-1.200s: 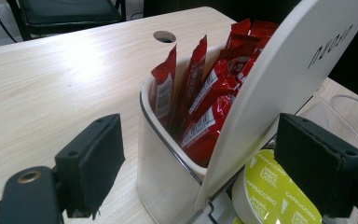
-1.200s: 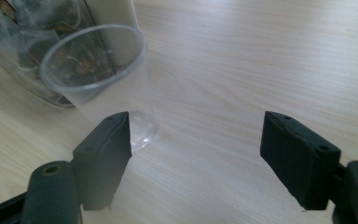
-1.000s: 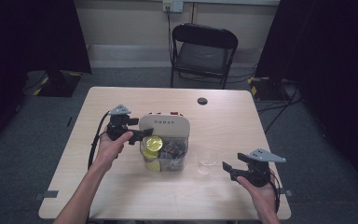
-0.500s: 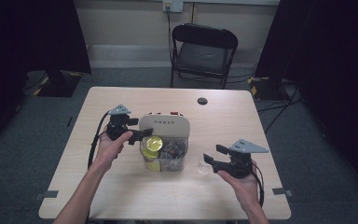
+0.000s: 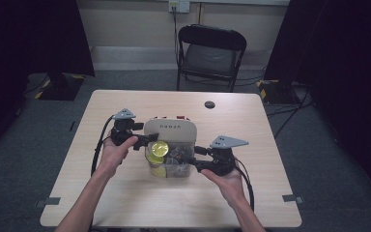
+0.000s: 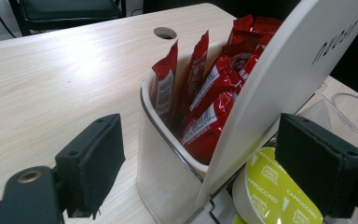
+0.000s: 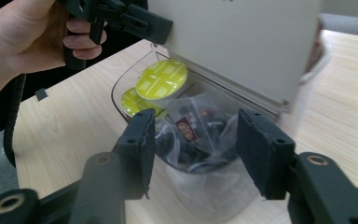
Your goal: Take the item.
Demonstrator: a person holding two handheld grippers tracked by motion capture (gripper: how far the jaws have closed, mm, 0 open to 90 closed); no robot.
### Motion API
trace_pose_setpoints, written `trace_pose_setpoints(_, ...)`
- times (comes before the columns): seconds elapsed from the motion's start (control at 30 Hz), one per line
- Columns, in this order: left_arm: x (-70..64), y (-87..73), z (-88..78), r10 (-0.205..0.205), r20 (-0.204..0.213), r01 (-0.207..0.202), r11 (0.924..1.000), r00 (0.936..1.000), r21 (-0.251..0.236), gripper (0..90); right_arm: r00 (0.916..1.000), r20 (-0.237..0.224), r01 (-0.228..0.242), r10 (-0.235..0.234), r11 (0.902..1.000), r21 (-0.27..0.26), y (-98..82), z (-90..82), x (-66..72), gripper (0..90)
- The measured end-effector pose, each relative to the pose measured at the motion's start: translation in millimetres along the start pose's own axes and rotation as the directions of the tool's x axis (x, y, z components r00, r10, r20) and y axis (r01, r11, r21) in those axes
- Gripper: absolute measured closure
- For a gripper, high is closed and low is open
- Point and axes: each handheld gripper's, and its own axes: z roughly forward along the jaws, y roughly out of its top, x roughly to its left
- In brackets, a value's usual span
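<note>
Obs: a clear container (image 5: 171, 171) is sitting mid-bench (image 5: 251, 193), its long axis running away from the person. Its white lid (image 5: 170, 129) is standing tilted up over the far half. Red sachets (image 6: 205, 93) are standing upright in the far compartment. The near compartment is holding a yellow-green capsule (image 5: 158, 147) and clear-wrapped packets (image 7: 191, 126).

Left gripper (image 5: 149, 140): it is sitting at the container's left side, with jaws partly open around the lid's lower corner. One pad is showing clear daylight to the container wall. The other is lying against or just beside the lid edge, and I cannot tell which.

Right gripper (image 5: 186, 159): it is coming in from the right at the near end. Its jaws have just been closing and are now standing at medium width. The near compartment's end is lying between them, with neither pad pressing yet.

Key relation: the packets are lying straight ahead of the right jaws and slightly below them. The right hand is the nearer one, so it is probably the one going for a packet. The raised lid is hanging just over that path.
</note>
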Motion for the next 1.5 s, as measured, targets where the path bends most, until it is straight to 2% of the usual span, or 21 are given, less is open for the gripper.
trace_pose_setpoints(0.17,0.7,-0.1,0.2,0.002,0.005,-0.002,1.0,1.0,-0.001,15.4,0.9998,-0.022,0.0,0.0,0.9998,0.02,2.3,17.4,1.1,52.9)
trace_pose_setpoints(0.5,1.6,-0.6,-0.7,0.0,0.004,0.0,1.0,1.0,0.005,15.3,0.9996,-0.026,0.004,-0.003,0.9986,0.053,3.6,39.9,-3.3,59.1)
trace_pose_setpoints(0.83,0.8,-1.1,0.2,-0.007,0.005,0.007,1.0,1.0,0.001,15.4,0.9997,-0.021,0.009,-0.008,0.9973,0.072,4.2,49.3,-5.6,59.6)
trace_pose_setpoints(1.27,1.4,-1.2,0.2,-0.011,0.009,0.011,0.9999,0.9999,0.002,15.5,0.9998,-0.016,0.012,-0.01,0.9944,0.105,4.1,51.6,-5.3,62.1)
trace_pose_setpoints(1.5,1.4,-1.3,0.1,-0.012,0.009,0.012,0.9999,0.9999,0.002,15.6,0.9994,-0.019,0.033,-0.03,0.9887,0.146,2.8,55.9,-3.4,69.2)
